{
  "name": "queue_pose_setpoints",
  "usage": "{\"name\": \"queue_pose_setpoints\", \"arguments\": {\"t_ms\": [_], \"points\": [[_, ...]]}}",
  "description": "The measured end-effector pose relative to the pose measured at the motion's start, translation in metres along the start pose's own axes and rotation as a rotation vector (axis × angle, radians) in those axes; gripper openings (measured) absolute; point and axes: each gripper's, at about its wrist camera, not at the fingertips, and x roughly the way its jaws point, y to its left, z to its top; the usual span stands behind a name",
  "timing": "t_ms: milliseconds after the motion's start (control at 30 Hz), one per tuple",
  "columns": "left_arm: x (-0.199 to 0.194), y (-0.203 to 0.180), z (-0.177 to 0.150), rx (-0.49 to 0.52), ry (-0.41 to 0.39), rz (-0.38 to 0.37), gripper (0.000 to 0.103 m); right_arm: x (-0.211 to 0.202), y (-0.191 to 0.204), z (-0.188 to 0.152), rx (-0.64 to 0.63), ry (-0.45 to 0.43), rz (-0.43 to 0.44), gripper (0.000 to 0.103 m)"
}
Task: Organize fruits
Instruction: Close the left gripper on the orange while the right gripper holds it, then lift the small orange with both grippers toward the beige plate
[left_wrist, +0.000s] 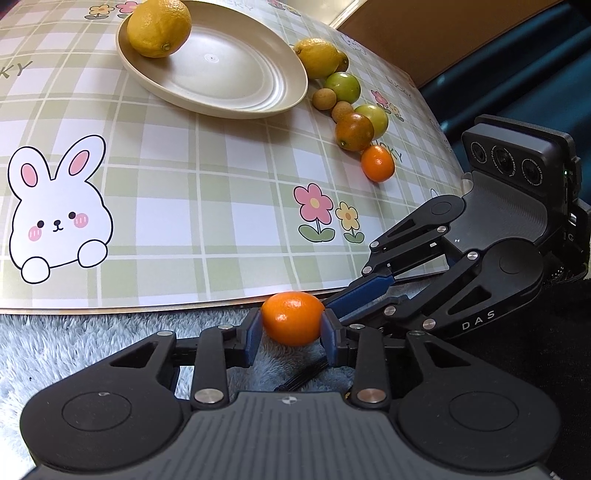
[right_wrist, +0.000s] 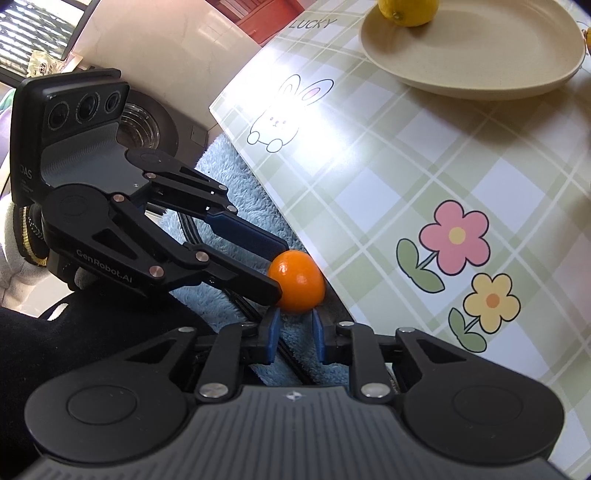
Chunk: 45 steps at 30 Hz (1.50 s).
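My left gripper (left_wrist: 291, 325) is shut on a small orange fruit (left_wrist: 292, 317) just off the table's near edge, above the fluffy blue rug; it also shows in the right wrist view (right_wrist: 297, 282). My right gripper (right_wrist: 295, 326) is open, its fingertips just below that fruit, not holding it. A beige plate (left_wrist: 236, 88) holds one lemon (left_wrist: 159, 27). A row of fruits lies right of the plate: a second lemon (left_wrist: 318, 57), green ones (left_wrist: 343, 85), brown longans (left_wrist: 324, 99) and a small orange (left_wrist: 376, 163).
The table carries a green checked cloth (left_wrist: 177, 206) with rabbit and flower prints. A fluffy blue rug (left_wrist: 92, 343) lies below the near edge. A dark blue seat (left_wrist: 517, 92) stands at the right. A white appliance (right_wrist: 155, 122) stands left in the right wrist view.
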Motion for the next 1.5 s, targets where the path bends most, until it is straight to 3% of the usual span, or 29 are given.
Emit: {"name": "queue_pose_setpoints", "arguments": {"t_ms": [400,433,467,500,533,800,1000,1300,1433,1500], "points": [[-0.003,-0.003,0.009,-0.002,-0.034,0.010,0.034,-0.015,0.003,-0.004,-0.004,-0.085,-0.004,0.020],[-0.003,-0.003,0.010,-0.007,-0.037,-0.008,0.030,-0.015,0.004,-0.004,-0.004,-0.086,-0.003,0.019],[-0.003,-0.003,0.011,-0.009,-0.038,-0.024,0.029,-0.015,0.004,-0.004,-0.005,-0.089,0.001,0.016],[-0.002,-0.006,0.012,0.003,-0.036,-0.019,0.029,-0.014,0.004,-0.003,-0.002,-0.087,0.009,0.007],[-0.001,-0.008,0.013,0.013,-0.029,-0.008,0.028,-0.012,0.004,-0.002,0.001,-0.084,0.008,0.006],[-0.009,0.009,0.004,-0.029,-0.022,0.034,0.029,0.007,-0.003,0.006,0.016,-0.027,0.027,0.010],[-0.008,0.031,0.001,-0.105,0.015,0.010,0.046,0.010,-0.006,0.005,0.028,-0.020,0.046,0.011],[0.011,0.037,0.002,-0.103,0.085,-0.016,0.046,0.013,-0.011,0.005,0.053,-0.014,0.057,0.012],[0.011,0.042,0.000,-0.121,0.082,-0.043,0.039,0.015,-0.011,0.006,0.058,-0.010,0.056,0.013],[0.010,0.043,-0.002,-0.130,0.080,-0.066,0.037,0.017,-0.013,0.007,0.067,-0.007,0.058,0.019]]}}
